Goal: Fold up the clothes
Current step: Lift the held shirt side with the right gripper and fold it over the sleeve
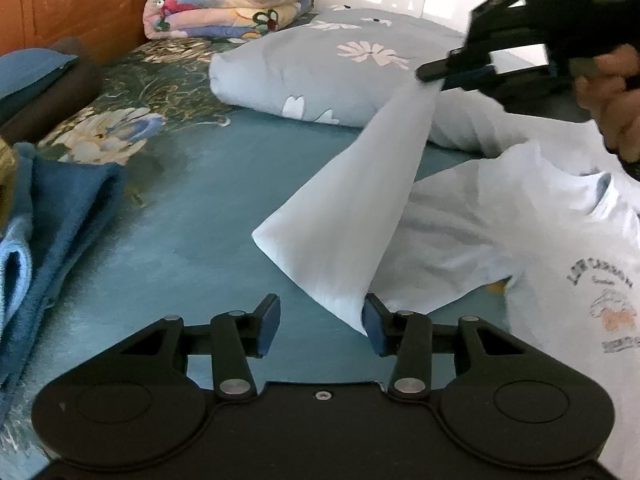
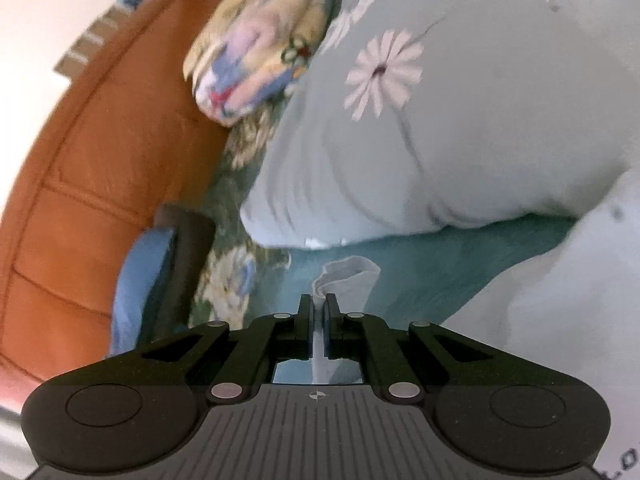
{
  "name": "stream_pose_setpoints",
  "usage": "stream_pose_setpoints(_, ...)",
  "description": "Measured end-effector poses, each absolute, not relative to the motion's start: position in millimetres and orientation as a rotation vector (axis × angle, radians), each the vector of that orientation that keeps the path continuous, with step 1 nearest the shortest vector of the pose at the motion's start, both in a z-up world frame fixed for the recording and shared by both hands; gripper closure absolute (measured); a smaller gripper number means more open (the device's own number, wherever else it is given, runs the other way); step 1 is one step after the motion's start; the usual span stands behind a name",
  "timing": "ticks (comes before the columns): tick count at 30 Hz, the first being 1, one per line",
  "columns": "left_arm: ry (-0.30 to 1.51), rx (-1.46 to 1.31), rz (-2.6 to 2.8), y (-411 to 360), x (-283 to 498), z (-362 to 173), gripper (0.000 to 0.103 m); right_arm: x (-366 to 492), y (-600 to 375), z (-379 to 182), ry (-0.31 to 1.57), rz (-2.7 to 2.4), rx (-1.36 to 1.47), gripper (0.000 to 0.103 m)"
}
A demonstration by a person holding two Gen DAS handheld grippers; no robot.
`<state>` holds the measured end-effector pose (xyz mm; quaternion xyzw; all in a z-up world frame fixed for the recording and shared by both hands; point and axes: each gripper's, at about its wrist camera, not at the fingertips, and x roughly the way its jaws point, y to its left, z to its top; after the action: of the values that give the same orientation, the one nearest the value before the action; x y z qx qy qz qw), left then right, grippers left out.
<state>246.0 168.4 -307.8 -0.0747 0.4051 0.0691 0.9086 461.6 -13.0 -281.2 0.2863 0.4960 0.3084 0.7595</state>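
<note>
A white T-shirt point(image 1: 520, 232) with a printed chest logo lies on the teal bed sheet point(image 1: 192, 220), on the right of the left wrist view. My right gripper point(image 1: 430, 74), held by a hand at the upper right, is shut on one corner of the shirt and holds it up as a taut sloping panel point(image 1: 352, 216). In the right wrist view the right gripper point(image 2: 319, 306) pinches a thin fold of white cloth point(image 2: 346, 276) that bunches out past the tips. My left gripper point(image 1: 320, 320) is open just above the sheet; the raised panel's lower edge rests against its right finger point(image 1: 374, 320).
A grey daisy-print duvet point(image 1: 328, 68) lies behind the shirt, with a folded colourful quilt point(image 1: 228, 4) beyond it. A blue fleece blanket point(image 1: 60, 208) sits at the left edge. An orange wooden headboard point(image 2: 80, 160) bounds the bed.
</note>
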Motion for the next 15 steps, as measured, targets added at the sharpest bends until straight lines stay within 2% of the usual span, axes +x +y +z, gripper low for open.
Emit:
stream_pose_setpoints(7, 0.862, -0.226, 0.062, 138, 264, -304, 0.052, 449, -85, -256, 0.953, 0.578, 0.681, 0.099)
stream_pose_setpoints(15, 0.901, -0.31, 0.061, 98, 299, -314, 0.052, 433, -171, -225, 0.799, 0.497, 0.707, 0.099)
